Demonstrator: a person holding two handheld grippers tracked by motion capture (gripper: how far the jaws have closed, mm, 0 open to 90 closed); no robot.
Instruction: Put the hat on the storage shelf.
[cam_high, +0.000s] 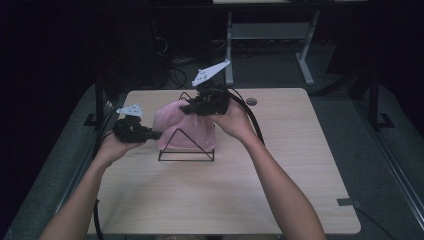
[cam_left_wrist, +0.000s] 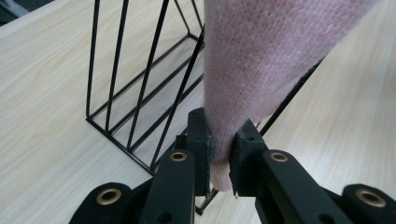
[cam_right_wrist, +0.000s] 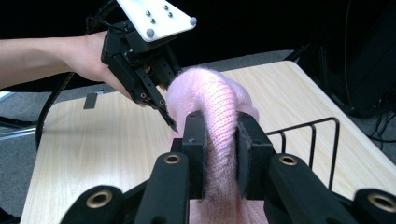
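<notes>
cloth: we see a pink knitted cloth (cam_high: 184, 127) draped over a black wire rack (cam_high: 186, 150) on the far half of the table; in the high view it covers the rack's upper part and hangs down behind its triangular front end.
rack: we see the wire rack standing upright on the table top, its thin black bars rising from a rectangular base; in the left gripper view the bars (cam_left_wrist: 140, 84) stand to the left of the hanging cloth (cam_left_wrist: 261, 60).
left gripper: we see the left gripper (cam_high: 150, 134) at the cloth's left edge, low beside the rack; in its own view the left gripper (cam_left_wrist: 220, 149) has its two jaws clenched on a lower corner of the cloth, the knit pinched between them.
right gripper: we see the right gripper (cam_high: 192, 107) at the top of the cloth; in its own view the right gripper (cam_right_wrist: 222, 144) grasps a bunched fold of the cloth (cam_right_wrist: 219, 107) tightly between its jaws.
hands: we see the left hand (cam_high: 117, 145) and the right hand (cam_high: 235, 120) each wrapped round a gripper body.
table: we see a light wooden table (cam_high: 280, 165), bare around the rack, with a small round dark insert (cam_high: 251, 101) near its far edge.
</notes>
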